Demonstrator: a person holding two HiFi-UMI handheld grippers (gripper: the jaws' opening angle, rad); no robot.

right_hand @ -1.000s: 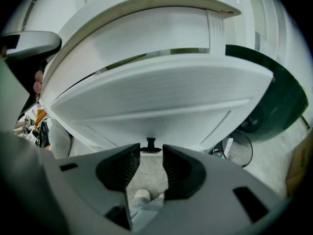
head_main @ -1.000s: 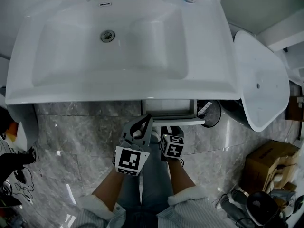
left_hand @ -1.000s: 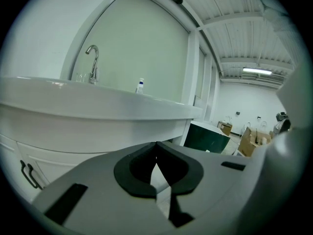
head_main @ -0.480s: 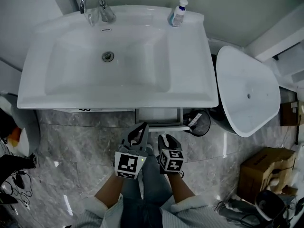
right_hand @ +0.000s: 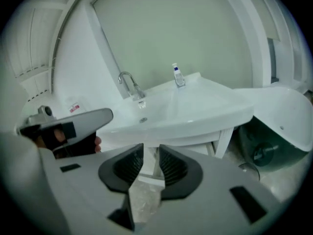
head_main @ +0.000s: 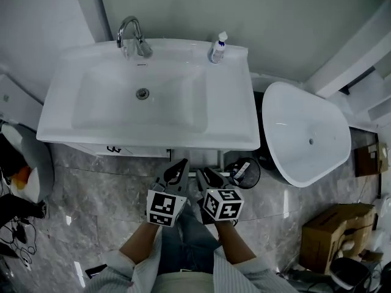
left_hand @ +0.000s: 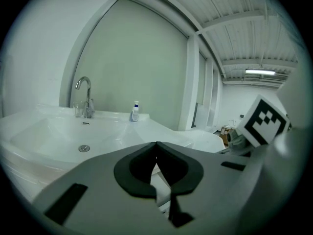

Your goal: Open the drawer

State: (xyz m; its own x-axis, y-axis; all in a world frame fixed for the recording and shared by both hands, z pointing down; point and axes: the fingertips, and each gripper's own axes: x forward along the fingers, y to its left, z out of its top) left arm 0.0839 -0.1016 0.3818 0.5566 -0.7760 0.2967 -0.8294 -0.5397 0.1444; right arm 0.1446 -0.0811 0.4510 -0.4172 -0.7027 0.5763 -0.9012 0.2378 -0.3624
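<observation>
A broad white glazed ceramic washbasin (head_main: 73, 124) with rounded corners and a smooth, shiny bowl fills the upper half of the head view. At its back rim stand a curved chrome tap (head_main: 129, 32) and a small white plastic pump bottle with a blue label (head_main: 217, 47), and a round metal drain (head_main: 143, 93) sits in the bowl. The white drawer (head_main: 197, 154) is under the front edge of the basin, right of its middle. It juts out slightly past the rim, just beyond both gripper tips and apart from them.

The grey plastic left gripper (head_main: 181, 164) has its dark, curved jaw pads brought together at the tips, with nothing between them. The right gripper (head_main: 205, 173) sits just beside it. Its ribbed black pads stand a narrow gap apart and have just been closing. Nothing is between them, and only the drawer front and the floor show through the gap, well beyond. Neither gripper touches anything.

To the right of the basin lies a glossy white oval ceramic fixture (head_main: 305, 139) with a small hole in it. A round black bin (head_main: 244, 173) stands between that fixture and the drawer. The polished grey veined marble floor (head_main: 104, 194) reflects the light, and a brown cardboard box (head_main: 330, 227) sits at the lower right. Behind the basin is a plain, pale grey-green wall (head_main: 244, 11).
</observation>
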